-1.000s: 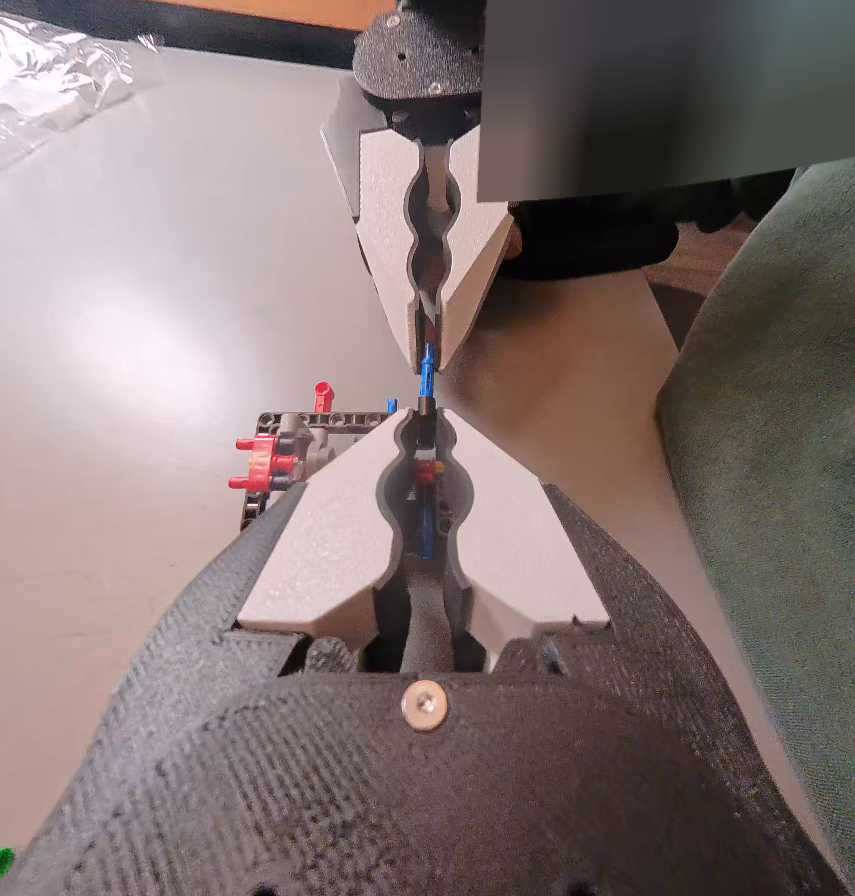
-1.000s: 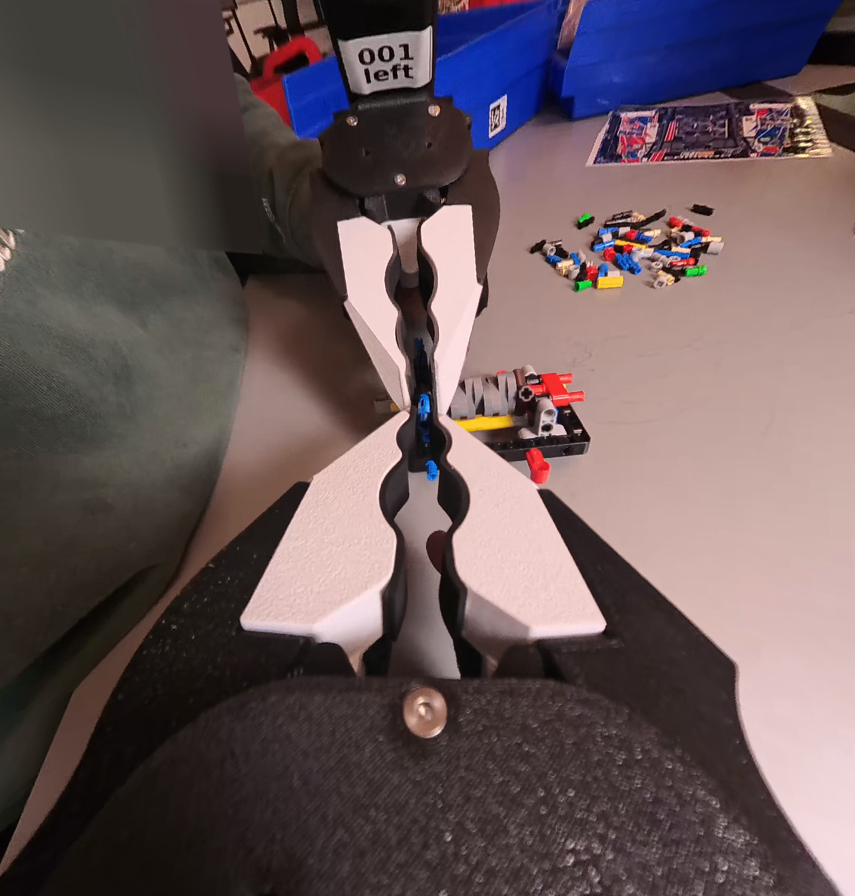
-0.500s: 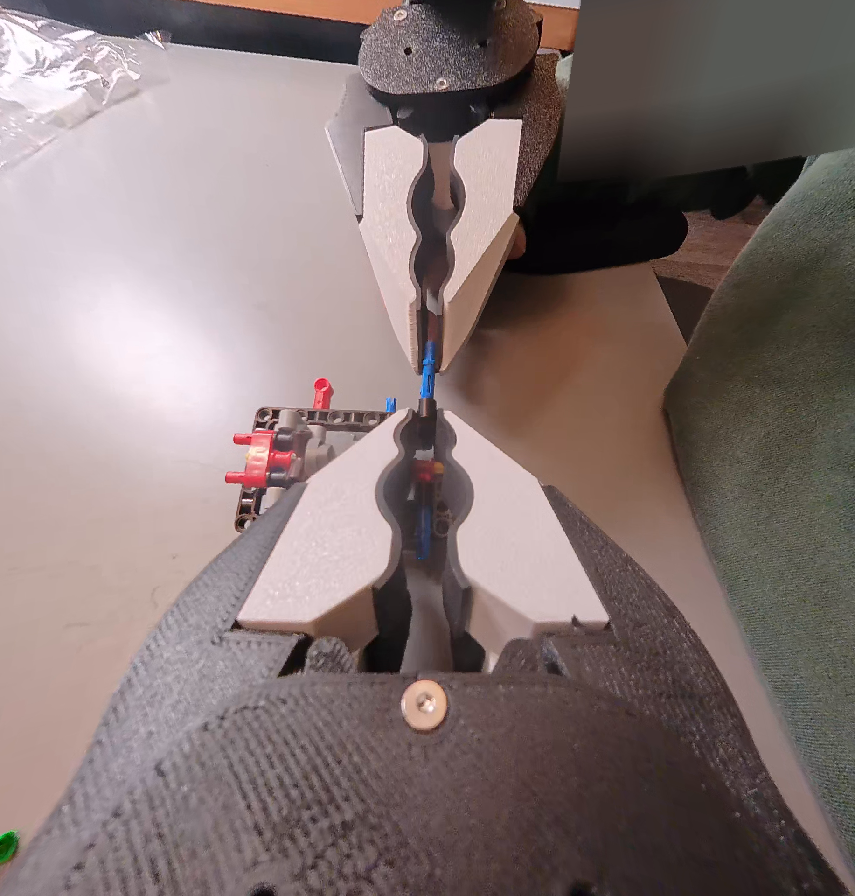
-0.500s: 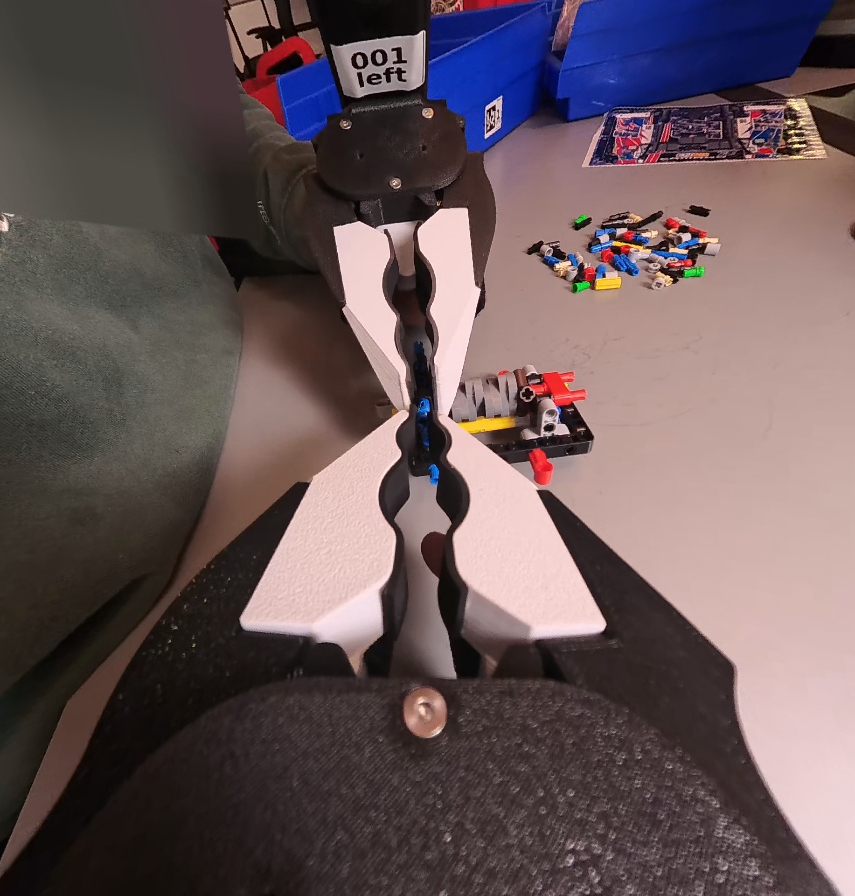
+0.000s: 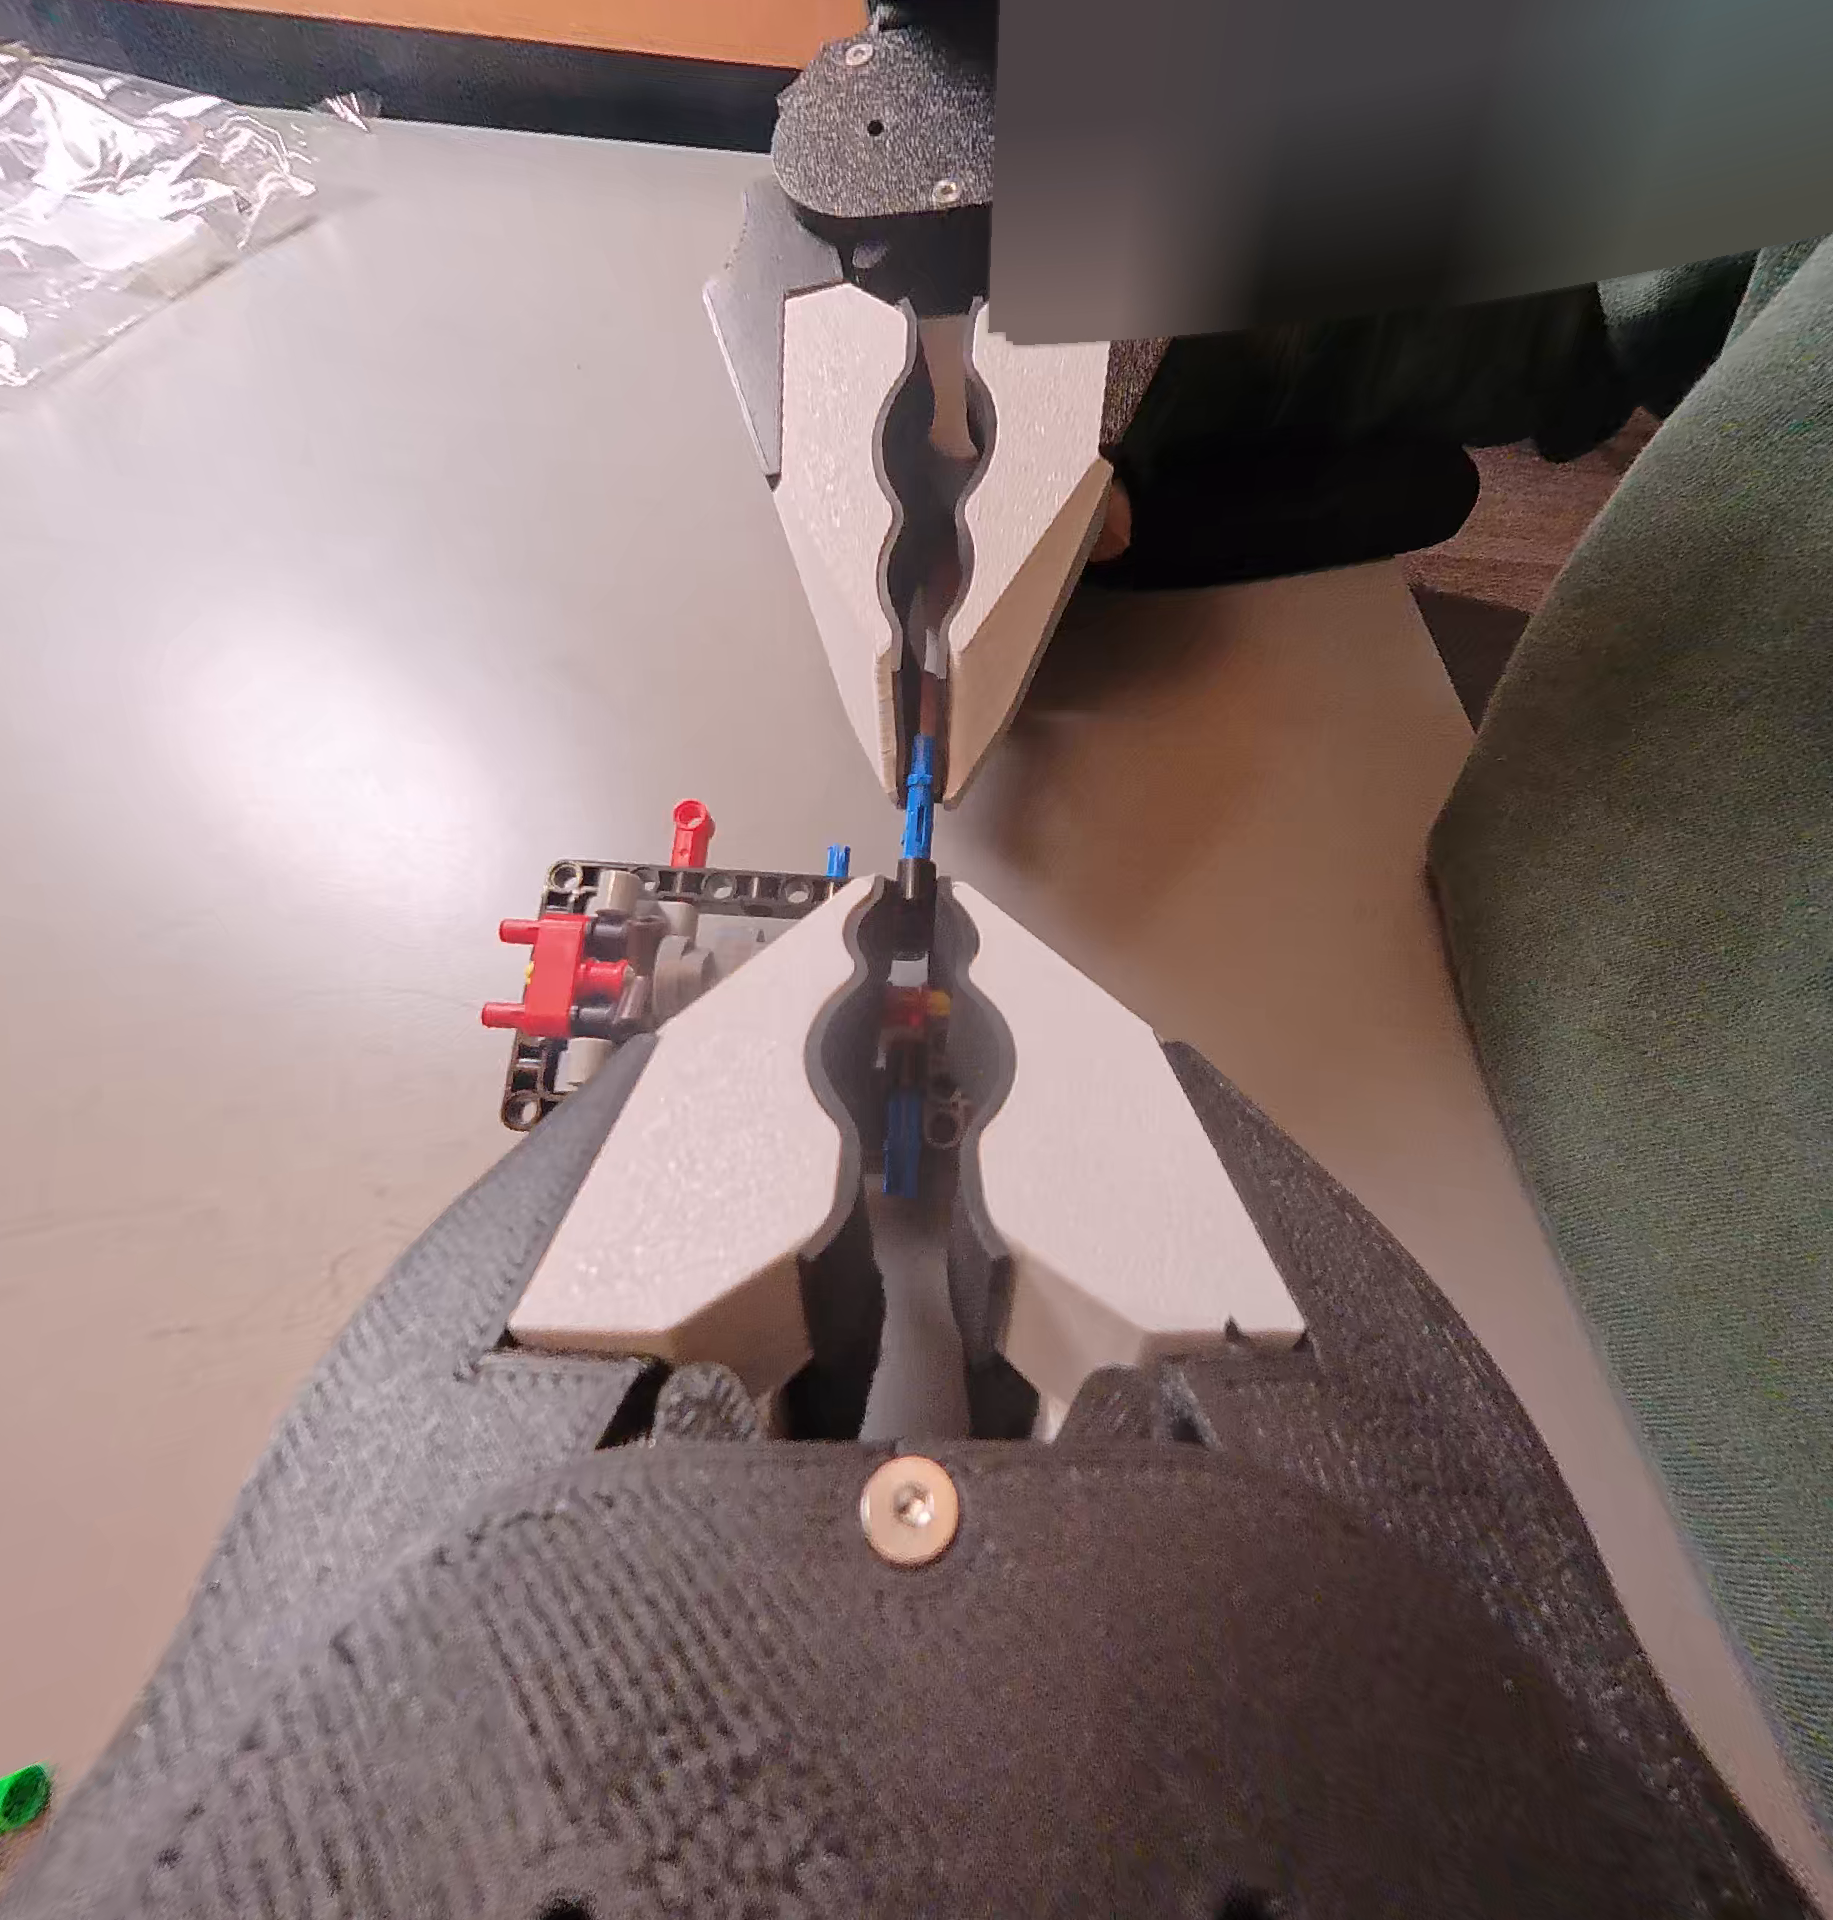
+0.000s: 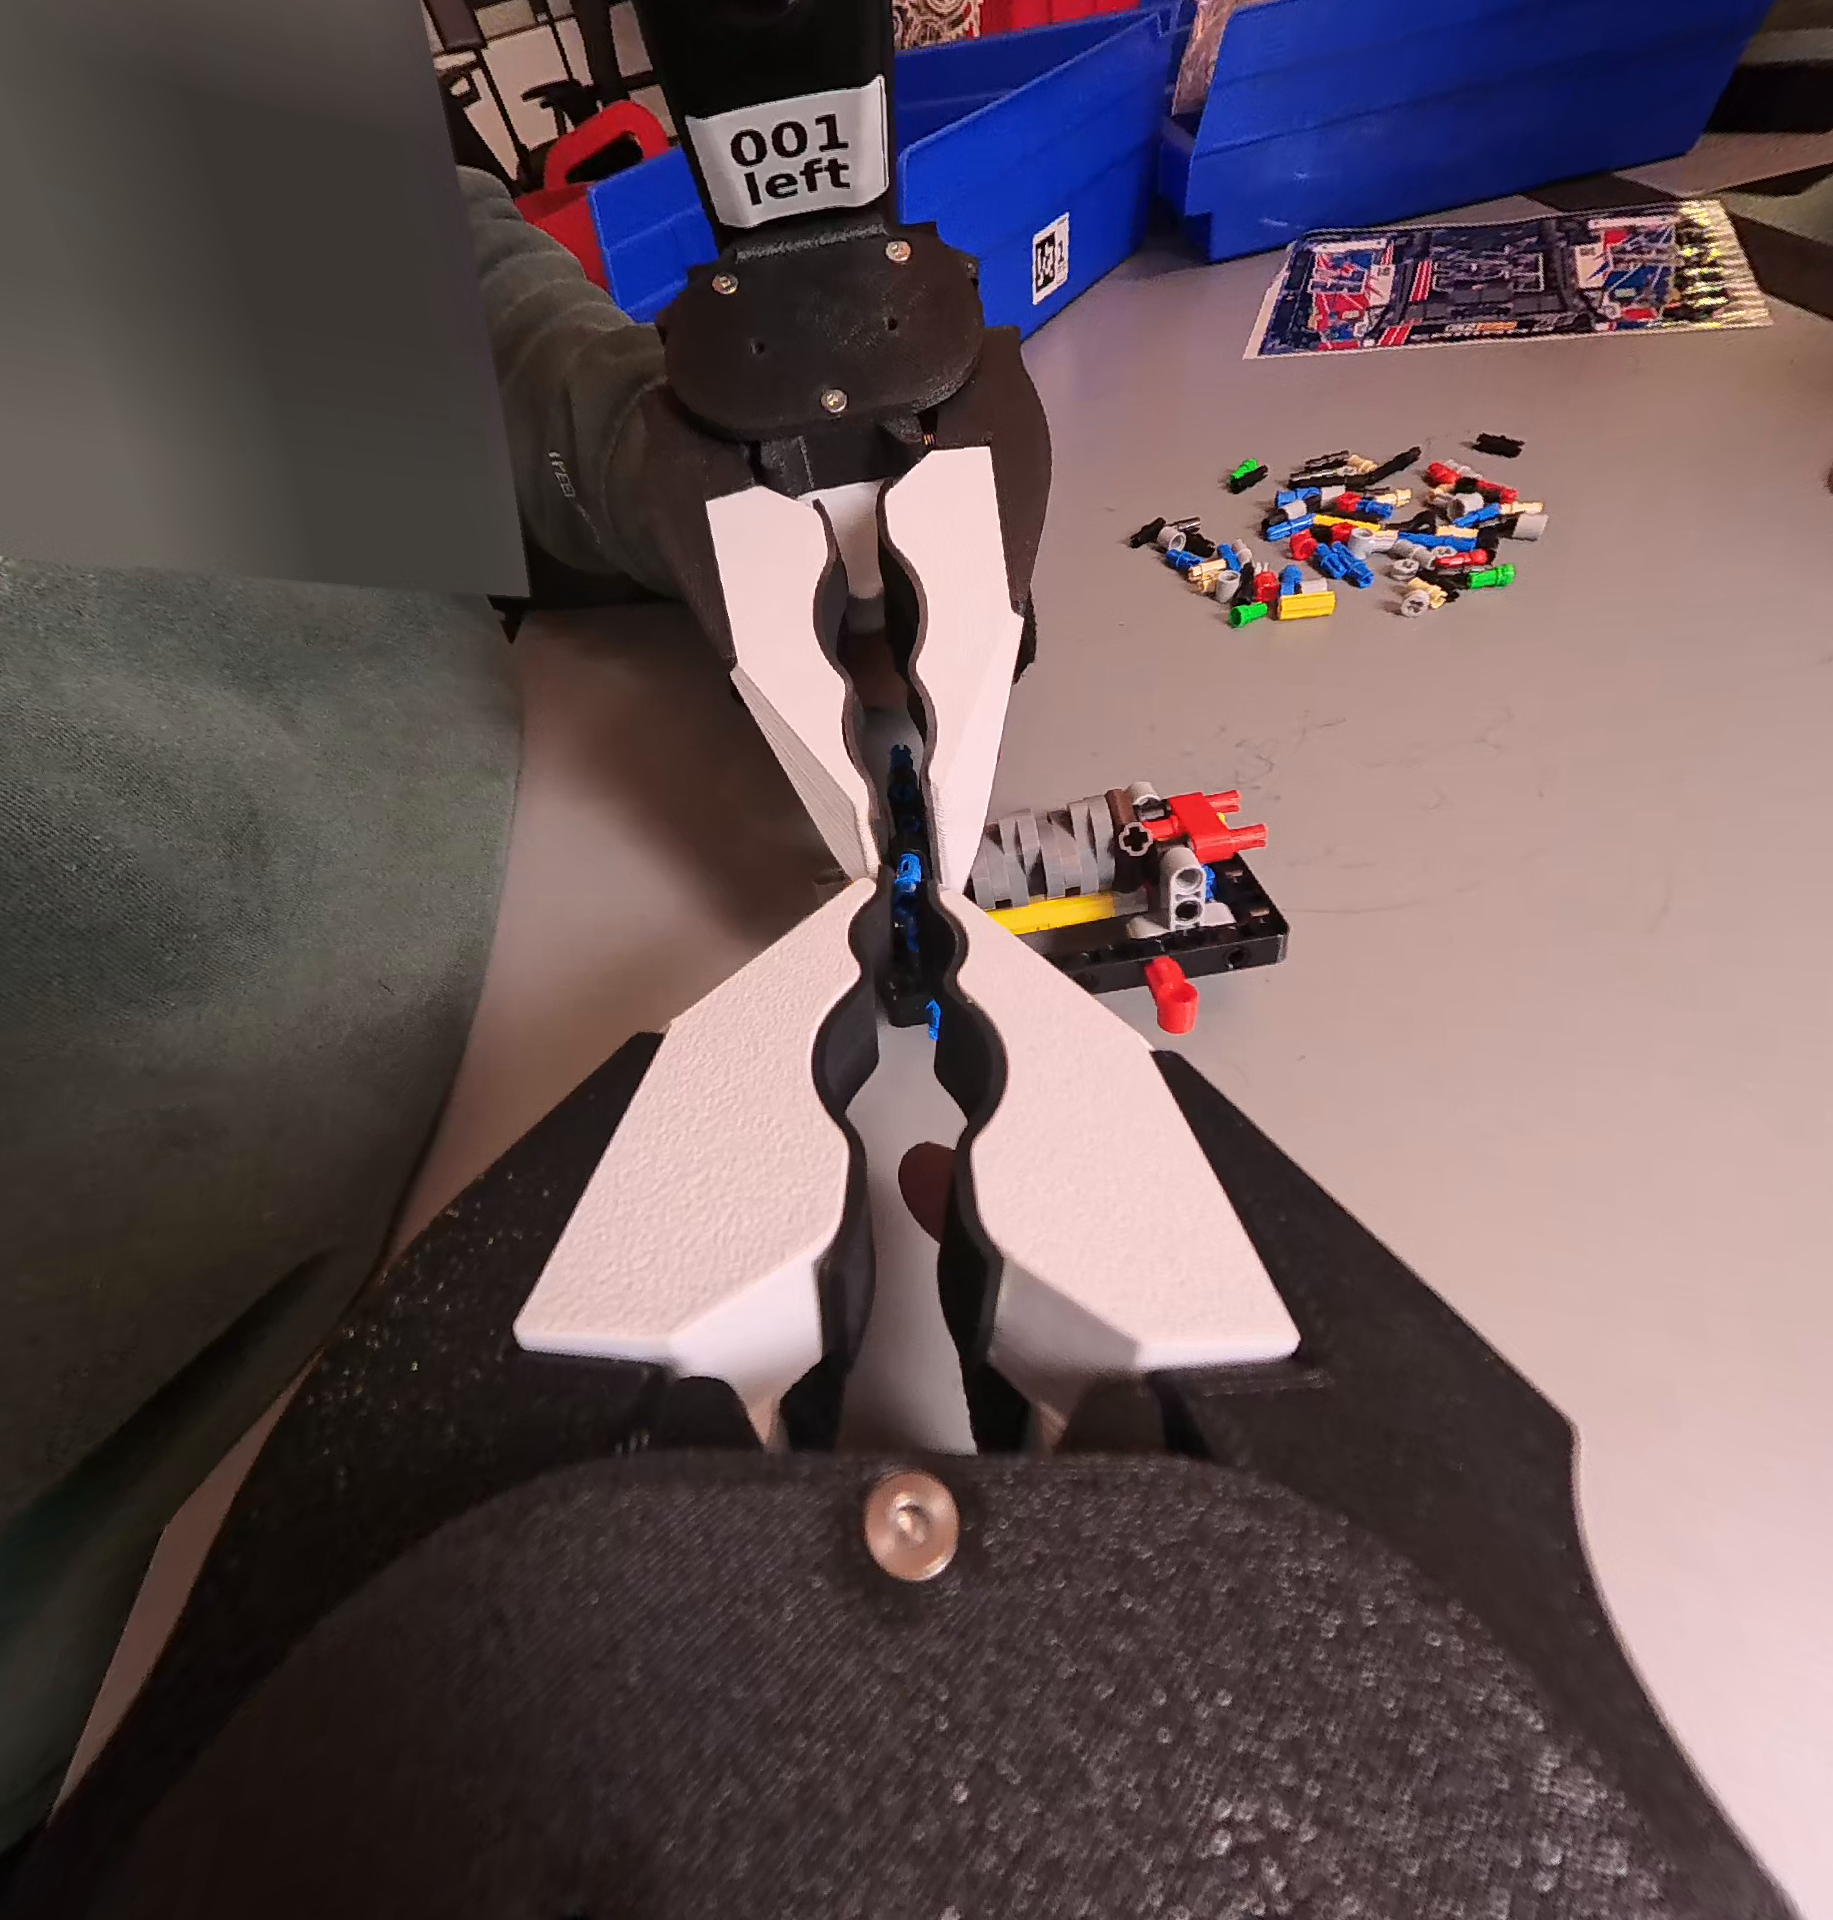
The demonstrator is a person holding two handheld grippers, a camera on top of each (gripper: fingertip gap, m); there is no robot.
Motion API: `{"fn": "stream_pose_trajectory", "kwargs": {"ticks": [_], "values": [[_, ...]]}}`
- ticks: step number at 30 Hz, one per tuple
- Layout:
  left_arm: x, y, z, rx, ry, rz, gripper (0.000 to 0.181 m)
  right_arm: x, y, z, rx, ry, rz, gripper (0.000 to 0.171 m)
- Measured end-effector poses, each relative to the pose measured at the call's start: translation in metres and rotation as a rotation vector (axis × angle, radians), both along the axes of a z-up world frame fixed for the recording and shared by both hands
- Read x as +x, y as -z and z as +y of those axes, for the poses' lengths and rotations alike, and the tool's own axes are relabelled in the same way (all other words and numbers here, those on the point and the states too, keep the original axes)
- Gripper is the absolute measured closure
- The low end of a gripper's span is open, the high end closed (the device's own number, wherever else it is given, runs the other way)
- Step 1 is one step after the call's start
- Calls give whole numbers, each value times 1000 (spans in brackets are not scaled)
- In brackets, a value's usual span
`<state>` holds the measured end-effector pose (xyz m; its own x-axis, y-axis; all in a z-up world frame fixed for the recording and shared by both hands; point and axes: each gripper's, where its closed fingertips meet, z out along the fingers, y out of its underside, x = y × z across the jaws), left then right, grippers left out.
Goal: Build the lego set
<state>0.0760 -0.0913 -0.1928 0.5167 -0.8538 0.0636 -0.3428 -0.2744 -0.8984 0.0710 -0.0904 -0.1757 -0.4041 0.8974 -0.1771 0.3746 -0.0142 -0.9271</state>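
Observation:
My left gripper (image 5: 912,896) is shut on a small black, red and blue sub-assembly (image 5: 910,1039) held just above the table. My right gripper (image 6: 907,896) faces it tip to tip and is shut on a blue pin (image 5: 918,805). The pin's free end meets the black end piece (image 5: 910,883) that sticks out of the left fingertips. In the right wrist view the blue pin (image 6: 907,871) shows in the narrow gap between both tips. The partly built model (image 6: 1130,883), a black frame with grey gears, a yellow beam and red parts, lies on the table beside the tips; it also shows in the left wrist view (image 5: 600,966).
A pile of loose small parts (image 6: 1369,530) lies farther back, with a printed instruction sheet (image 6: 1504,275) and blue bins (image 6: 1411,104) behind it. A clear plastic bag (image 5: 91,208) lies far left. A green pin (image 5: 3,1797) lies near. A person's green sleeve (image 6: 195,935) borders the table. My two grippers' fingertips are within a few centimetres of each other.
Both grippers stay shut and tip to tip with the blue pin between them. The right gripper has swayed slightly; the model has not moved.

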Motion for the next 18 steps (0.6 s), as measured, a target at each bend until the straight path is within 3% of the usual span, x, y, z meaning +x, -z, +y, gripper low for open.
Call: {"fn": "stream_pose_trajectory", "kwargs": {"ticks": [7,14,18], "values": [[-2,2,1,5,-18,19,177,-2,2,1,-28,30,-22,169],[-6,0,5,9,-52,0,177,-5,1,5,-261,81,-79,170],[-7,0,6,6,-60,-2,176,-7,1,6,-260,91,-68,169]]}}
